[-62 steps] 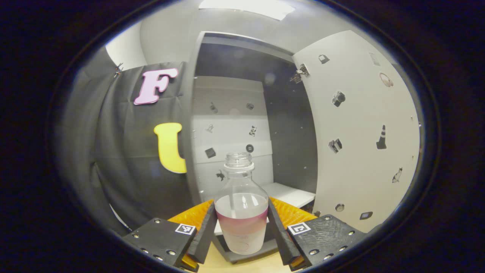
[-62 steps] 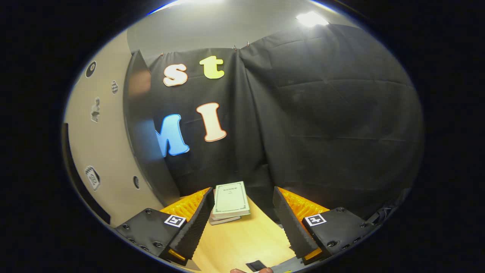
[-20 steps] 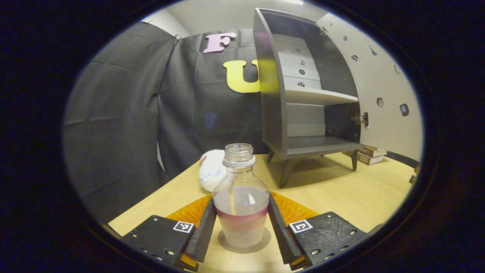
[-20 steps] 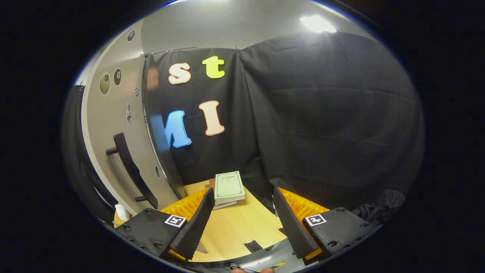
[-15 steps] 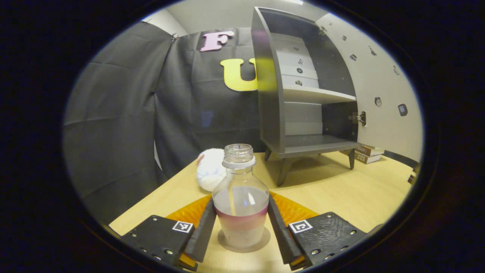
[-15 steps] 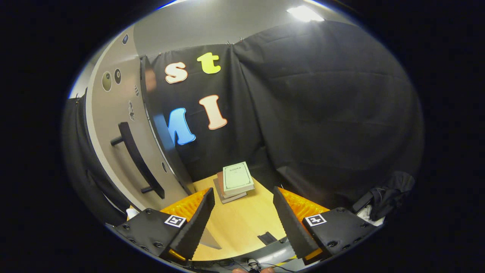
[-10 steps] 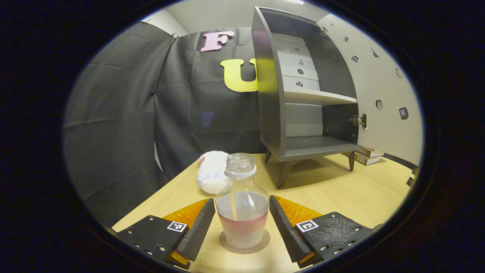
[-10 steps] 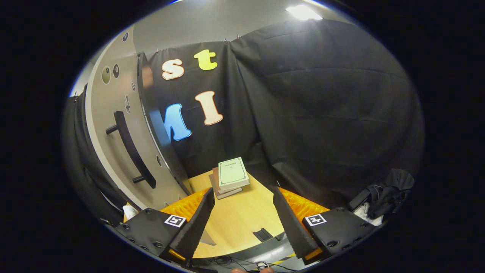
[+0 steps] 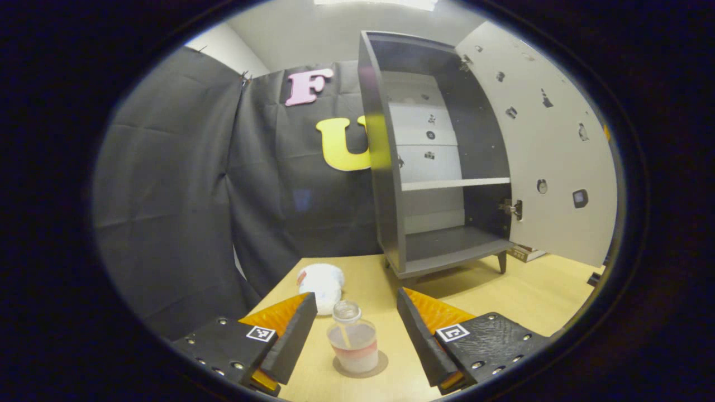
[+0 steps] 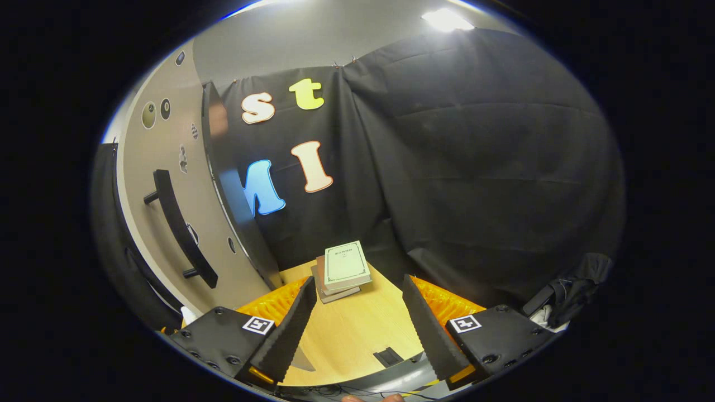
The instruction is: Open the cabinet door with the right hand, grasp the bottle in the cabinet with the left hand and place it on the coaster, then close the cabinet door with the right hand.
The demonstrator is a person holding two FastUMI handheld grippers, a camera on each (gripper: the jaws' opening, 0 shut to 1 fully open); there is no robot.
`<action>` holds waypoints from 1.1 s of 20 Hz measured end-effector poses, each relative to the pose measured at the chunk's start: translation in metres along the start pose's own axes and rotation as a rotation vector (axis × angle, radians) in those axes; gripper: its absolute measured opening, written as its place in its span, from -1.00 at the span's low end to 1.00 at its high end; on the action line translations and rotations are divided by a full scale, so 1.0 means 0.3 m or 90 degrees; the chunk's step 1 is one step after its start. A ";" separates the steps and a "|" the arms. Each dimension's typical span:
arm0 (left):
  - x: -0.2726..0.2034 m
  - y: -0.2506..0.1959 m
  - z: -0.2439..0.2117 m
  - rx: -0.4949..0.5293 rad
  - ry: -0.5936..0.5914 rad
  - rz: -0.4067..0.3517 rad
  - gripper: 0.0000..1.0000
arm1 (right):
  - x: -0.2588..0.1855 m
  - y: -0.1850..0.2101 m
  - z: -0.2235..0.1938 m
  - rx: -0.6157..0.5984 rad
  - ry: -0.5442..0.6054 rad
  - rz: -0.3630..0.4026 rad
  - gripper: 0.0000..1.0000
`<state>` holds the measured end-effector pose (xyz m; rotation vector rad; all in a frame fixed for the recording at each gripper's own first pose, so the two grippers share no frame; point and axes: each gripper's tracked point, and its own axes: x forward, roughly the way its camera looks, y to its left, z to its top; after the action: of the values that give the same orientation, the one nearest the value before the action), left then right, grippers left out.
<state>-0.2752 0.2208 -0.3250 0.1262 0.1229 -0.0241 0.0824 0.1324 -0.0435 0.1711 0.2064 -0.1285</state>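
Left claw [image 9: 352,335], fingers spread, stands clear of the capless bottle [image 9: 353,346], which sits upright on the round coaster [image 9: 382,365] on the worktop [image 9: 530,296]. Beyond it: a white plush toy [image 9: 319,279] and the cabinet [image 9: 385,167], door [image 9: 553,167] open. Right claw [image 10: 357,324], fingers spread and holding nothing, faces stacked books [image 10: 345,269] beside the door handle [image 10: 176,223].
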 end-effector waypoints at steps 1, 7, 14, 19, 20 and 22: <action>-0.025 -0.020 0.048 0.009 -0.008 -0.004 0.73 | 0.009 -0.003 0.014 -0.007 -0.007 0.000 0.96; -0.144 -0.163 0.315 -0.021 -0.021 -0.033 0.76 | 0.040 0.047 0.153 -0.051 -0.100 0.027 0.96; -0.202 -0.245 0.657 -0.037 -0.035 -0.050 0.73 | 0.057 0.179 0.286 -0.116 -0.182 0.096 0.95; -0.219 -0.261 0.786 -0.049 0.005 -0.034 0.76 | 0.048 0.260 0.322 -0.124 -0.188 0.155 0.95; -0.217 -0.257 0.811 -0.049 0.011 -0.027 0.73 | 0.044 0.273 0.325 -0.121 -0.189 0.166 0.95; -0.217 -0.255 0.860 -0.051 0.014 -0.014 0.76 | 0.047 0.301 0.311 -0.120 -0.182 0.192 0.95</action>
<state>-0.3111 0.1132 -0.0725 0.0451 0.1476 -0.0397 0.1271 0.2022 0.0577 -0.0063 -0.0935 0.1664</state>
